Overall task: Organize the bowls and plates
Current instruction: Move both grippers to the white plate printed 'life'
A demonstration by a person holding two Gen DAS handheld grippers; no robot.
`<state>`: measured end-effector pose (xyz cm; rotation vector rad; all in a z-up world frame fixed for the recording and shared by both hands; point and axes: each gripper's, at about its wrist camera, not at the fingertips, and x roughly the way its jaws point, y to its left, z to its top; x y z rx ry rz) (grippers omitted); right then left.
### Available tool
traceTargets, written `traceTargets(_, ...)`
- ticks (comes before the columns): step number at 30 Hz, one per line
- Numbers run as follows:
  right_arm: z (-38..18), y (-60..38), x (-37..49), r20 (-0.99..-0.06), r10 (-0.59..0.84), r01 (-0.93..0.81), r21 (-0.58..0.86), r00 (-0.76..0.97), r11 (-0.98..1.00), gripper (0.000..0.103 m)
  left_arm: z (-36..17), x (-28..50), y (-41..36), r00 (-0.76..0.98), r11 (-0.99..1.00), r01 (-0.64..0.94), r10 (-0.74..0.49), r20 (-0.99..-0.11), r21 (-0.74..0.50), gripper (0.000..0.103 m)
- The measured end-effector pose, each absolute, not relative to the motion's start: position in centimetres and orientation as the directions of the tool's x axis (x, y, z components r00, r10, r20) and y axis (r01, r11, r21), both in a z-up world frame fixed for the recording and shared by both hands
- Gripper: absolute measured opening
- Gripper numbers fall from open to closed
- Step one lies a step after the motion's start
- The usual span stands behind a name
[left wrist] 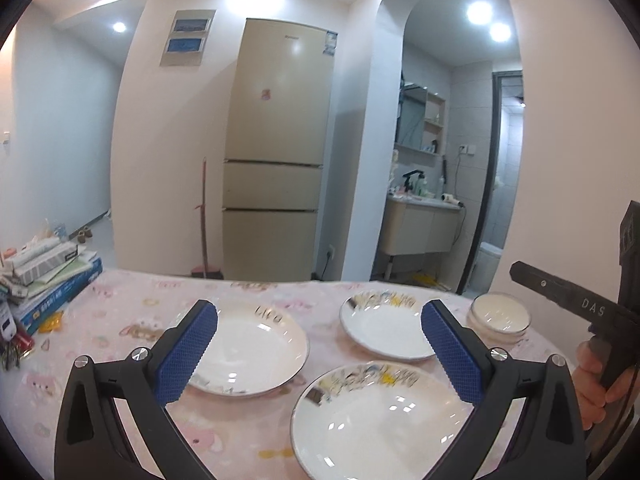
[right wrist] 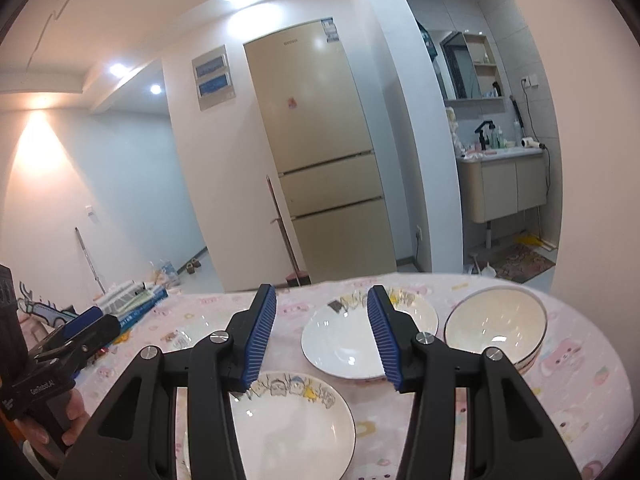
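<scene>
Three white plates lie on the pink tablecloth. A plain gold-rimmed plate (left wrist: 250, 350) is at the left, a cartoon-printed plate (left wrist: 384, 326) farther back, and another cartoon-printed plate (left wrist: 380, 420) nearest me. Stacked white bowls (left wrist: 500, 316) stand at the right. My left gripper (left wrist: 320, 346) is open and empty above the plates. My right gripper (right wrist: 322, 336) is open and empty, hovering over the near plate (right wrist: 292, 424) and the far plate (right wrist: 348, 340), with the bowls (right wrist: 496, 326) to its right.
A stack of books and boxes (left wrist: 48, 276) sits at the table's left edge, with small clutter beside it. The round table's far edge (left wrist: 280, 282) faces a beige fridge (left wrist: 280, 152). The other hand-held gripper (left wrist: 580, 304) shows at the right.
</scene>
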<state>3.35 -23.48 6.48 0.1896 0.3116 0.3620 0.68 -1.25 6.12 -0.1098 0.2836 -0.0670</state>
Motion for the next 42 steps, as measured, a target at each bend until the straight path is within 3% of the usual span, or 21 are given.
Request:
traceTargets(10,2.9,-23.1,5.1,-0.369,0.376,-0.308,0.232,0.85,0.923,0.047,2.3,3.0,0.4,0.916,0.983,-0.007,-0.068,-0.395,-0.186,0.103)
traceTargets(16,1.7,-23.1,5.9,-0.417,0.368,-0.298,0.226,0.831,0.928,0.047,1.7,3.3,1.5,0.913,0.976,-0.069,-0.021,-0.408,-0.205,0.103)
traceTargets(19,2.5,-22.2,6.1,-0.422,0.336,-0.286,0.179,0.842,0.941,0.047,2.7,3.0,2.1,0.922,0.975,-0.068,-0.019,-0.387,-0.21,0.103)
traceTargets(26,9.5,-17.7,8.4,-0.427,0.469,-0.418,0.214,0.773,0.883,0.047,7.8,5.9,4.4,0.938,0.993,-0.041,-0.001,-0.348,-0.112,0.103)
traceTargets(32,11.9,-13.0,13.6,-0.491,0.549,-0.452,0.313,0.676,0.835,0.047,8.5,11.2,8.3,0.9,0.992,-0.05,-0.005,-0.435,-0.114,0.103)
traceTargets(37,8.4,-10.8,18.7,-0.543,0.611,-0.398,0.467,0.576,0.79,0.047,7.4,14.4,12.5,0.85,0.978,-0.106,-0.003,-0.526,-0.177,0.102)
traceTargets(39,6.6,-9.8,20.2,-0.599,0.608,-0.378,0.477,0.521,0.794,0.047,6.6,15.5,13.7,0.817,0.978,-0.128,0.009,-0.577,-0.166,0.098)
traceTargets(42,3.9,-9.0,21.7,-0.64,0.626,-0.354,0.516,0.446,0.78,0.047,5.0,16.8,16.5,0.784,0.955,-0.163,-0.026,-0.621,-0.246,0.096)
